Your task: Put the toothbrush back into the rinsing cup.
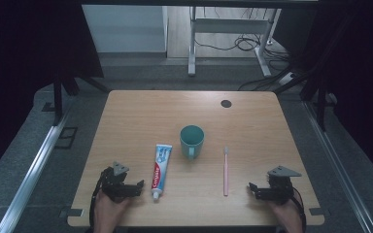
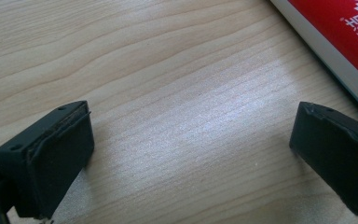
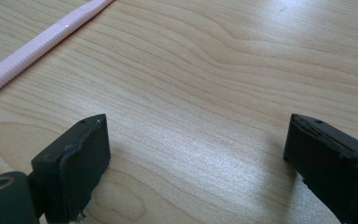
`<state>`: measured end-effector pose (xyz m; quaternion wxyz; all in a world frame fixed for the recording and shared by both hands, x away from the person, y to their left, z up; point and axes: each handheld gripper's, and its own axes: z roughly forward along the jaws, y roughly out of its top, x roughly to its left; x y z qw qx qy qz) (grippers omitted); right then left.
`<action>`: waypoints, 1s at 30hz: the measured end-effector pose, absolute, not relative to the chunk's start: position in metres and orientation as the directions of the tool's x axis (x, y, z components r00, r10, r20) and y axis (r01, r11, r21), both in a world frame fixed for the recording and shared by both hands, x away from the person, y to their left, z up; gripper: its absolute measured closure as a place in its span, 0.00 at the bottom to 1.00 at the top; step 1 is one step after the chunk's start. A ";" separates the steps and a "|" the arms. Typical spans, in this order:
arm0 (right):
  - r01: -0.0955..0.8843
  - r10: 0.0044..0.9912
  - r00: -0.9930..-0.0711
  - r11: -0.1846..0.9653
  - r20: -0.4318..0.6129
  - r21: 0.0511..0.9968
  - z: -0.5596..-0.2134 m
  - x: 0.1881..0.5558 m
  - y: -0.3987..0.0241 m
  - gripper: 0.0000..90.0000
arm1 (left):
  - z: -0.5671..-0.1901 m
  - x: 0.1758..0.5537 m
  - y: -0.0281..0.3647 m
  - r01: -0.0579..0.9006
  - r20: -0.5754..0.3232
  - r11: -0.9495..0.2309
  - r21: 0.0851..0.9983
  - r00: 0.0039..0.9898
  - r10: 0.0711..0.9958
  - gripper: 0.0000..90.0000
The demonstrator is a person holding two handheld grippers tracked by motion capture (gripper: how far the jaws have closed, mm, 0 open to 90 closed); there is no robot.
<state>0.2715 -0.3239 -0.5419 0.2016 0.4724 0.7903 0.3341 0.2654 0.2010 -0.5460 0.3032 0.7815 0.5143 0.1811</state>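
On counter: cup (image 1: 192,141) centre, toothpaste (image 1: 161,166) nine o'clock, toothbrush (image 1: 226,171) three o'clock; left gripper (image 1: 137,187), right gripper (image 1: 252,189) jaws wide, empty; nothing yet handled.

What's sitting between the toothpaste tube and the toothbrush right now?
In the high view, the teal mug stands between the toothpaste tube and the pink toothbrush, toward their far ends. Nearer the person, that stretch of table is bare wood.

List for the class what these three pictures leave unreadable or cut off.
- Toothpaste tube: its print is too small in the high view; the left gripper view's edge cuts the tube.
- Toothbrush: bristles too small in the high view; the right gripper view's edge cuts off both ends.
- Cup: inside too small to judge.
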 end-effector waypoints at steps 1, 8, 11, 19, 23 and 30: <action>0.612 0.881 -0.472 0.330 -0.003 0.718 -0.542 0.271 -0.324 0.07 | -0.546 0.265 0.201 0.694 -0.029 -0.287 0.661 0.405 0.914 0.00; 0.613 0.882 -0.470 0.329 -0.003 0.719 -0.542 0.271 -0.324 0.08 | -0.546 0.266 0.201 0.693 -0.027 -0.287 0.661 0.405 0.914 0.00; 0.613 0.883 -0.470 0.328 -0.002 0.719 -0.542 0.270 -0.324 0.08 | -0.546 0.266 0.201 0.693 -0.027 -0.288 0.661 0.405 0.914 0.00; 0.612 0.884 -0.467 0.325 -0.002 0.721 -0.542 0.270 -0.324 0.10 | -0.546 0.266 0.201 0.693 -0.027 -0.288 0.662 0.405 0.914 0.00; 0.608 0.882 -0.471 0.326 -0.002 0.724 -0.541 0.269 -0.324 0.12 | -0.546 0.266 0.201 0.693 -0.027 -0.287 0.661 0.405 0.914 0.00; 0.600 0.877 -0.480 0.331 -0.004 0.729 -0.541 0.267 -0.324 0.15 | -0.546 0.266 0.201 0.693 -0.027 -0.287 0.662 0.405 0.914 0.00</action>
